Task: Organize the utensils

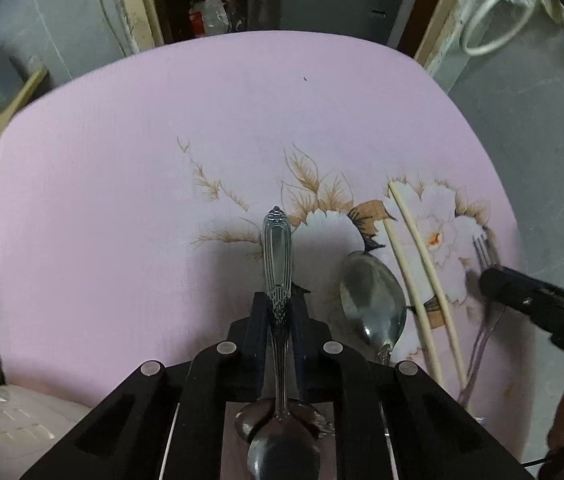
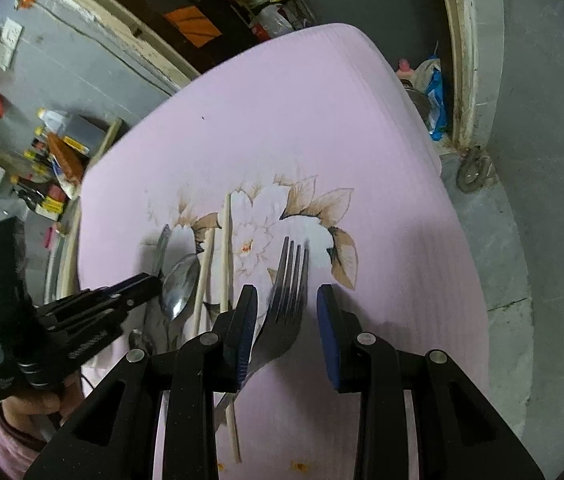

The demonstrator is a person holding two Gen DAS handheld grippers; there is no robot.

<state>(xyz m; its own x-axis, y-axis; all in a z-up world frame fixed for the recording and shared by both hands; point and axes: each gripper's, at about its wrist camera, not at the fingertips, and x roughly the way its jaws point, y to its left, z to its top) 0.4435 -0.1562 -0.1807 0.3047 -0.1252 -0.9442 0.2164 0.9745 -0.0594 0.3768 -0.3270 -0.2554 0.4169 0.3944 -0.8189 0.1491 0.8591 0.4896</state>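
The left claw (image 1: 278,304) was clamped on the ornate silver spoon (image 1: 278,248). Beside it on the pink flowered desk (image 1: 122,160) lay a plain steel spoon (image 1: 370,296) and two pale chopsticks (image 1: 422,264). The right claw (image 2: 287,300) stood apart around a steel fork (image 2: 288,292).

An ornate-handled silver spoon (image 1: 278,264) stands handle-forward, bowl nearest the camera; a second spoon (image 1: 372,300) lies bowl-up beside two pale chopsticks (image 1: 422,276); a steel fork (image 2: 288,300) lies tines away.

No text, label, brand or number can be read anywhere in either view.
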